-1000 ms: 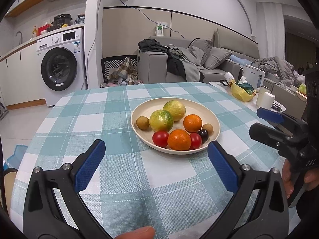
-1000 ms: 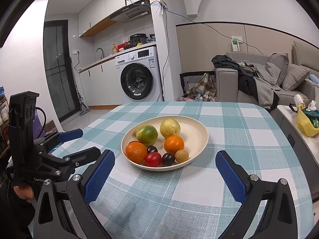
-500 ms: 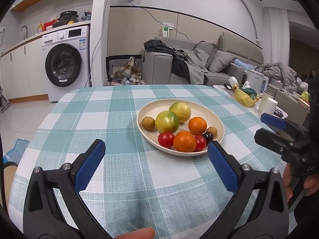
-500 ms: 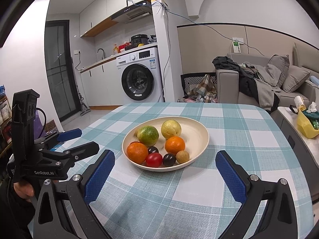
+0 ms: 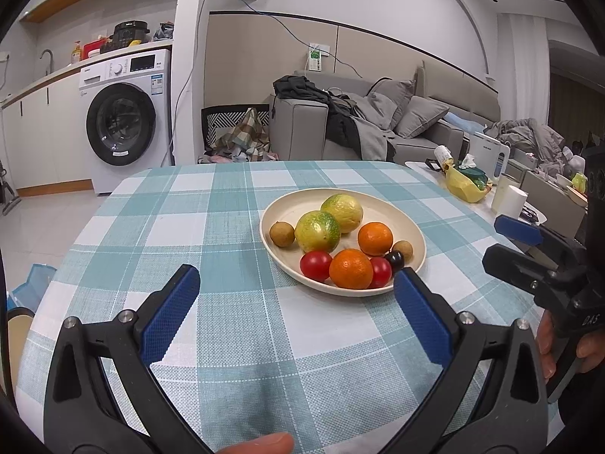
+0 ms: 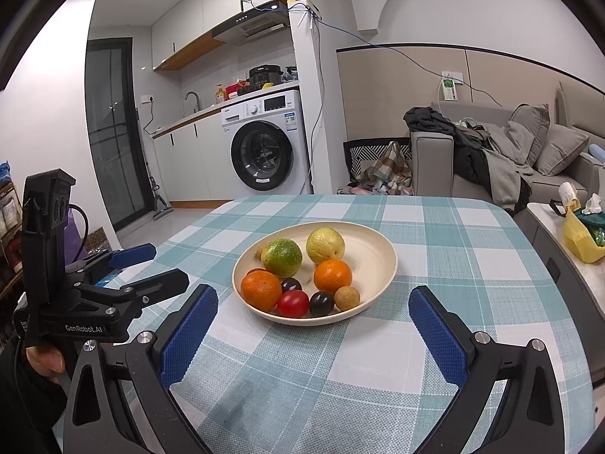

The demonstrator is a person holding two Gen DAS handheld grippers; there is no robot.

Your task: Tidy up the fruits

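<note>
A cream plate on the checked tablecloth holds two green-yellow citrus fruits, two oranges, two cherry tomatoes, a dark grape and two brown longans. My left gripper is open over the cloth, just short of the plate's near rim, with nothing between its fingers. It also shows at the left of the right wrist view as the left gripper. My right gripper hangs open before the plate, empty. In the left wrist view the right gripper sits to the plate's right.
The round table's edge drops off to a tiled floor at the left. A side table with a yellow bag and a white cup stands to the right. A washing machine and a sofa are behind.
The left wrist view has swung slightly, so the plate sits a little further right and nearer. Both grippers stay open and the fruit has not moved.
</note>
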